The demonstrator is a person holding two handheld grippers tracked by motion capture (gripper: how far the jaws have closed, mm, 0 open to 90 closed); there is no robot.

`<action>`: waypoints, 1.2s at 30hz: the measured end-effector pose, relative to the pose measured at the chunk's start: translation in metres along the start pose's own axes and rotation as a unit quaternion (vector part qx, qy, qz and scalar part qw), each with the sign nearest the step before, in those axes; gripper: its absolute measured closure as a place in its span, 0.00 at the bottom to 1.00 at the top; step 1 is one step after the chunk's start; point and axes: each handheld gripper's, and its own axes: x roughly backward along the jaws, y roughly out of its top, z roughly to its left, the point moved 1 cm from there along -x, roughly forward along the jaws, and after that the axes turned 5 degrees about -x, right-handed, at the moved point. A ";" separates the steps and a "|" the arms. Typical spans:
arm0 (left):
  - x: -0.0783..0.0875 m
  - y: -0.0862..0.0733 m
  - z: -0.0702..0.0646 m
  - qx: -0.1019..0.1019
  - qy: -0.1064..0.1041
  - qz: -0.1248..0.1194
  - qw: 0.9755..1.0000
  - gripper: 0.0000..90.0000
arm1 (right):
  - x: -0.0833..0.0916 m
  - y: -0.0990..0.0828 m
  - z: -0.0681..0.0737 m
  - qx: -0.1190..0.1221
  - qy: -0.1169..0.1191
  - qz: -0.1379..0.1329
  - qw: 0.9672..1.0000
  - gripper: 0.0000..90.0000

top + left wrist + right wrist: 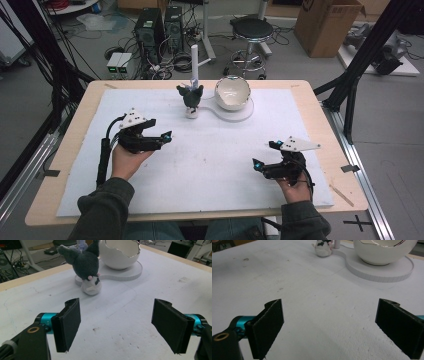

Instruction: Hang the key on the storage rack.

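A: Where's the plush [190, 96] sitting?
B: Far centre of the mat [210, 165], just beside the egg bowl [232, 93], touching its white base [239, 113].
A: Grippers?
B: Left gripper [169, 136] and right gripper [256, 164] are hovering well apart from it, jaws gaping wide, nothing between them.

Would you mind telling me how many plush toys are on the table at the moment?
1. The plush toy stands at the far middle of the white mat, just left of the eggshell bowl. None others visible.
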 end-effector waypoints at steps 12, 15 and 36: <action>0.013 -0.003 -0.007 -0.019 -0.007 -0.003 1.000 0.26 | 0.001 0.001 0.000 0.001 -0.002 -0.004 1.000 0.08; 0.015 -0.005 -0.008 -0.019 -0.006 -0.001 1.000 0.25 | 0.001 0.000 0.000 -0.001 -0.001 -0.002 1.000 0.08; 0.031 -0.018 -0.014 -0.025 -0.006 0.001 1.000 0.25 | -0.001 0.000 0.000 0.001 -0.001 0.000 1.000 0.08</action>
